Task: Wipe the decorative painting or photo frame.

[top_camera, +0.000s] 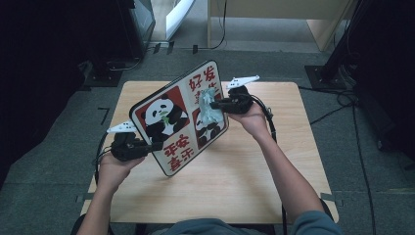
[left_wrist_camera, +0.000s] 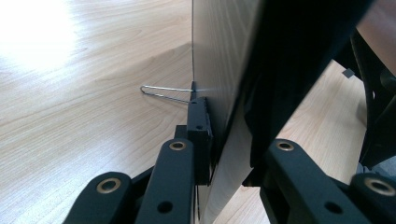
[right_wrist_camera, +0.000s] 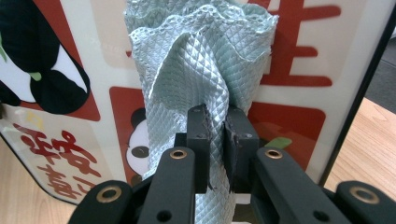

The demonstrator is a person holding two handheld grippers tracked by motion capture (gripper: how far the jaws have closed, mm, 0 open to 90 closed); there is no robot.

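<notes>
Table: We see a light wooden table (top_camera: 235, 181) on a grey carpeted floor (top_camera: 44, 147), with the person's forearms coming in over its near edge.

Panda board: A flat board (top_camera: 178, 117) printed with pandas and red characters stands tilted on edge above the middle of the table, its printed face turned toward the near edge and its lower corner near the table's centre. In the left hand-held gripper's view we look along its thin edge, with a pale wood-grain back and a small wire loop (left_wrist_camera: 166, 92) sticking out from it. In the right hand-held gripper's view its printed face (right_wrist_camera: 70, 116) stands just behind the cloth.

Left hand-held gripper: We see the left hand-held gripper (top_camera: 147, 146) toward the table's left edge, its jaws clamped on the board's lower left edge; its own view (left_wrist_camera: 224, 163) shows one jaw on each side of the board.

Right hand-held gripper: The right hand-held gripper (top_camera: 215, 104) sits toward the table's far edge, jaws pinched together on the cloth; its own view (right_wrist_camera: 218, 149) shows the fabric squeezed between the two pads.

Cloth: A pale green quilted cloth (right_wrist_camera: 201, 60) is bunched against the board's printed face, and we see it over the right-hand panda panel (top_camera: 209, 110).
</notes>
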